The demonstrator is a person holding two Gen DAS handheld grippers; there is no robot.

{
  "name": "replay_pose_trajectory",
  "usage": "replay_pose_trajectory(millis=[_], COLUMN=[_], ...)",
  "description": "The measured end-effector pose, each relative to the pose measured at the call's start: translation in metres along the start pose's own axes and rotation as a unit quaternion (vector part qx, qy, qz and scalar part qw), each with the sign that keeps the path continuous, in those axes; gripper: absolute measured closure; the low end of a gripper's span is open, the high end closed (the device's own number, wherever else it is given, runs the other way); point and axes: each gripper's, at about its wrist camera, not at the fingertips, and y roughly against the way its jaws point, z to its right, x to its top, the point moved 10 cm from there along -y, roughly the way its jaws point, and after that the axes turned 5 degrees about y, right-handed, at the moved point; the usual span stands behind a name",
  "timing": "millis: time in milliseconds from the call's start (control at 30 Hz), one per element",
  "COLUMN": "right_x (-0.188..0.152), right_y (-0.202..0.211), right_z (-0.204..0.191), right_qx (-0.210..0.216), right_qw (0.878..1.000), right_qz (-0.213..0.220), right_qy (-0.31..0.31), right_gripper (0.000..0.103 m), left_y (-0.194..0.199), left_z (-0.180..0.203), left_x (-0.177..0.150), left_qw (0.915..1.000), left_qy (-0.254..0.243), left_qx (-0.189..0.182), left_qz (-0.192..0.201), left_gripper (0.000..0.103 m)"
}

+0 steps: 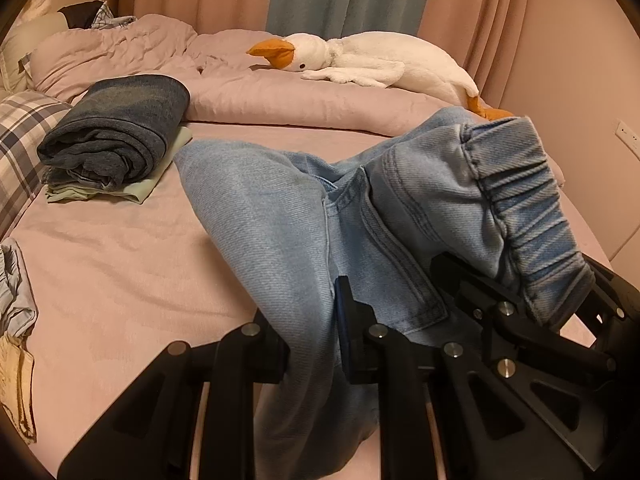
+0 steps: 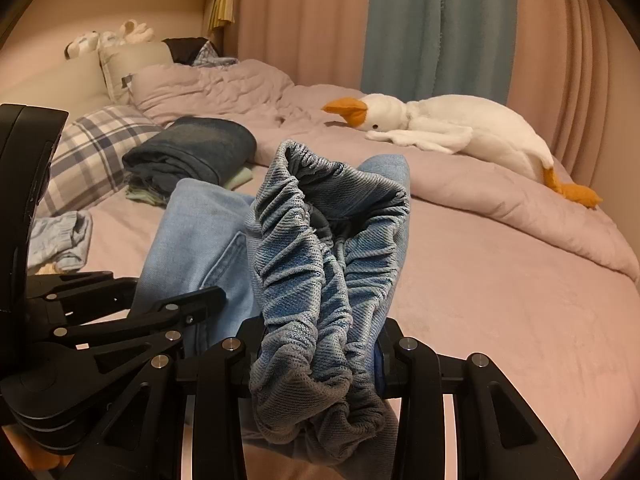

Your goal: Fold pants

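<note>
Left wrist view: the left gripper (image 1: 314, 354) has its jaws clenched on a fold of the light blue pants (image 1: 260, 216), which trail away over the pink bed (image 1: 120, 264). At right, the right gripper (image 1: 520, 312) holds the elastic waistband (image 1: 532, 216). A folded dark garment (image 1: 120, 128) lies far left; a plush goose (image 1: 372, 60) lies beyond.

Right wrist view: the right gripper (image 2: 320, 360) grasps the bunched waistband (image 2: 320, 272); the left gripper (image 2: 192, 304) grips the pants (image 2: 192, 220) just left.

Dim warm pinkish indoor light, soft shadows, sharp focus, strong fisheye bending, dark vignette corners.
</note>
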Motion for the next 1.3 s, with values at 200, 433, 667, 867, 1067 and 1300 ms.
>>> replay_pose_trajectory(millis=[200, 433, 667, 867, 1067, 1300], right_x=[0.001, 0.001, 0.000, -0.002, -0.004, -0.006], right_y=[-0.007, -0.017, -0.024, -0.032, -0.040, -0.046], right_z=[0.002, 0.002, 0.002, 0.005, 0.007, 0.009], right_qx=[0.002, 0.003, 0.003, 0.002, 0.006, 0.008], right_qw=[1.000, 1.000, 1.000, 1.000, 0.999, 0.999], right_qz=[-0.003, -0.009, -0.016, -0.025, -0.033, -0.038], right_qy=[0.000, 0.001, 0.002, -0.001, -0.006, -0.006], right_gripper=[0.064, 0.064, 0.064, 0.064, 0.064, 0.064], left_y=[-0.008, -0.018, -0.031, -0.041, -0.052, -0.059], left_z=[-0.004, -0.008, -0.010, -0.010, -0.010, -0.014], left_x=[0.003, 0.004, 0.005, 0.005, 0.004, 0.003], left_qw=[1.0000, 0.9999, 0.9998, 0.9996, 0.9993, 0.9991], left_qy=[0.002, 0.006, 0.009, 0.010, 0.007, 0.003], left_qx=[-0.001, -0.001, -0.001, -0.001, 0.004, 0.010], left_qz=[-0.003, -0.009, -0.018, -0.028, -0.036, -0.040], left_gripper=[0.087, 0.087, 0.087, 0.087, 0.087, 0.087])
